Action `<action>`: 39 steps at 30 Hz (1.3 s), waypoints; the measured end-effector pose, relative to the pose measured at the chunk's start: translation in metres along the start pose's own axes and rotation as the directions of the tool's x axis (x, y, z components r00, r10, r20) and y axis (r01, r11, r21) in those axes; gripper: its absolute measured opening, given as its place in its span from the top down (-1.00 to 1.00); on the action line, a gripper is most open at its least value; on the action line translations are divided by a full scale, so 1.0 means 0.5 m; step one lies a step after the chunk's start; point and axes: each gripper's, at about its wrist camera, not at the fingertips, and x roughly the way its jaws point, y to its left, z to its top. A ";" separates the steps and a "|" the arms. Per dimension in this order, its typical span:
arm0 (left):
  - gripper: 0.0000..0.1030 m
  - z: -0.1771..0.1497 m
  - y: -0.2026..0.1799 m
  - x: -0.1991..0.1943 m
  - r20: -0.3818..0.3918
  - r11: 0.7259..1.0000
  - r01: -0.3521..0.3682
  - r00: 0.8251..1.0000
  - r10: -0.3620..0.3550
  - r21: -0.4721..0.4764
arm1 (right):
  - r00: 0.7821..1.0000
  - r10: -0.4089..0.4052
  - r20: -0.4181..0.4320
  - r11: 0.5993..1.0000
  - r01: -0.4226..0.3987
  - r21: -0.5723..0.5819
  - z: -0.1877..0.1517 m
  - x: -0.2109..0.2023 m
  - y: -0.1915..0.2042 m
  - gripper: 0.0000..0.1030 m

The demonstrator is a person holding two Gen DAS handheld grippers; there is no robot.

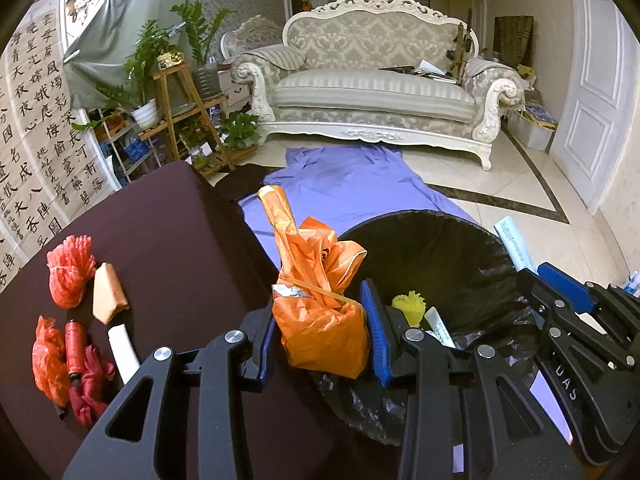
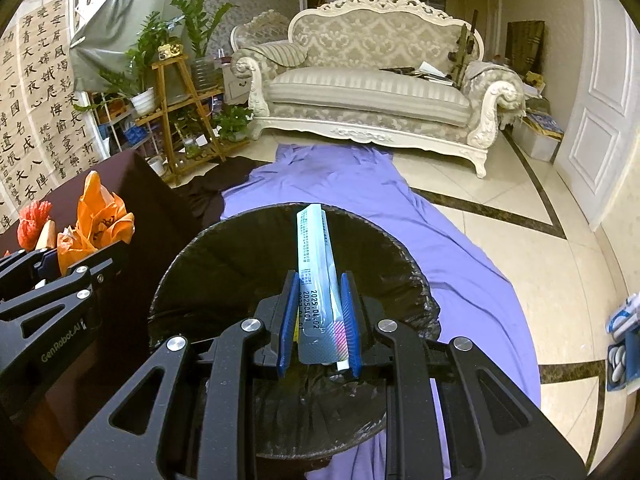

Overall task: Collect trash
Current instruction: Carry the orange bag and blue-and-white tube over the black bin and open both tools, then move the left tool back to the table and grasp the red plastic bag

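Gripping a crumpled orange plastic bag tied with a rubber band [image 1: 324,316], the left tool [image 1: 320,344] hangs at the edge of the dark brown counter [image 1: 180,248], just beside a round bin lined with black plastic [image 1: 440,248]. The right tool [image 2: 318,320] clamps a pale blue printed tube [image 2: 316,256] above the bin's mouth. Beyond lies a purple cloth [image 2: 340,176].
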 end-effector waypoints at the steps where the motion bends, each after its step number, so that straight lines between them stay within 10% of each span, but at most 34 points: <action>1: 0.26 0.002 -0.002 0.003 -0.002 1.000 0.000 1.000 0.000 0.002 | 1.000 -0.001 0.000 1.000 0.001 0.003 0.001 0.003 -0.002 0.59; 14: 0.24 0.009 -0.004 0.029 -0.034 1.000 0.013 0.999 -0.012 0.014 | 1.000 -0.008 -0.015 0.999 0.009 0.032 0.007 0.030 -0.018 0.56; 22: -0.34 0.012 0.003 0.027 -0.029 1.000 0.015 0.999 -0.015 -0.003 | 1.000 -0.019 -0.016 0.999 0.020 0.045 0.007 0.031 -0.025 0.33; 39: -0.38 -0.032 0.116 -0.041 -0.027 0.994 -0.059 0.998 0.057 -0.092 | 0.999 0.037 -0.012 0.999 -0.037 0.000 0.000 0.001 0.031 0.18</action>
